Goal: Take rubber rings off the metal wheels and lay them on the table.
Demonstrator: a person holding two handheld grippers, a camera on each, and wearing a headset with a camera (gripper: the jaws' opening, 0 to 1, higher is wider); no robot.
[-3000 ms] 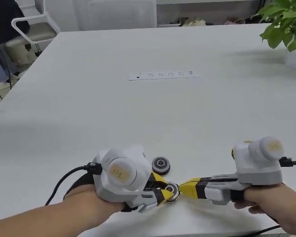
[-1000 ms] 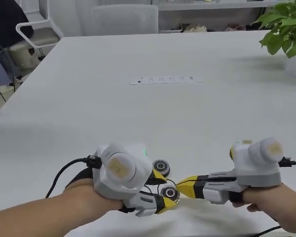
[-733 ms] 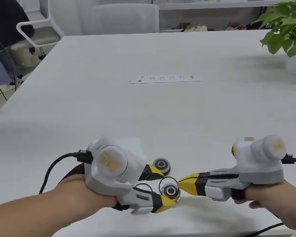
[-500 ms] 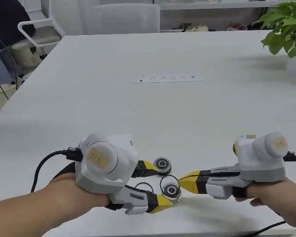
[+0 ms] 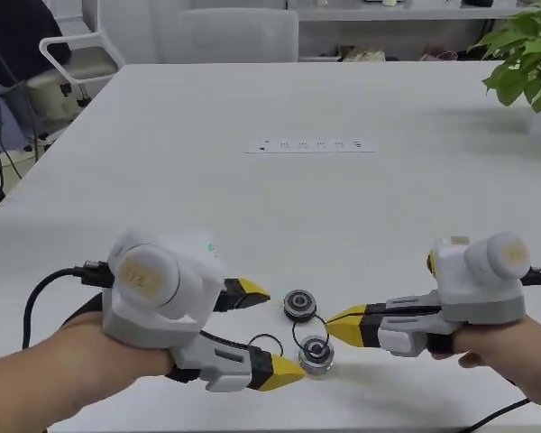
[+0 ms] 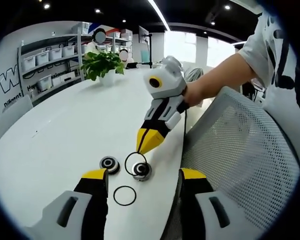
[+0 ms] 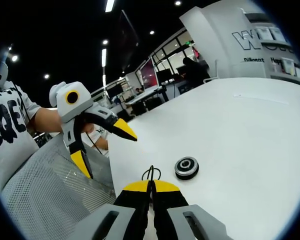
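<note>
Two small metal wheels lie near the table's front edge: a far one (image 5: 299, 304) (image 6: 110, 164) (image 7: 186, 167) with a dark rim, and a near, shinier one (image 5: 316, 354) (image 6: 141, 171). My right gripper (image 5: 329, 325) (image 7: 151, 186) is shut on a thin black rubber ring (image 5: 296, 330) (image 6: 125, 164) (image 7: 151, 172), which loops down against the near wheel. My left gripper (image 5: 270, 332) (image 6: 143, 174) stands open, left of both wheels. A second ring (image 5: 264, 345) (image 6: 113, 195) lies loose on the table between its jaws.
A white strip with sockets (image 5: 311, 145) lies mid-table. A potted plant (image 5: 527, 59) stands at the far right and chairs (image 5: 81, 54) at the far end. A mesh chair back (image 6: 240, 150) is close to the front edge.
My left gripper has opened wide and drawn back to the left, away from the near wheel. A ring now lies loose on the table. The right gripper keeps its hold.
</note>
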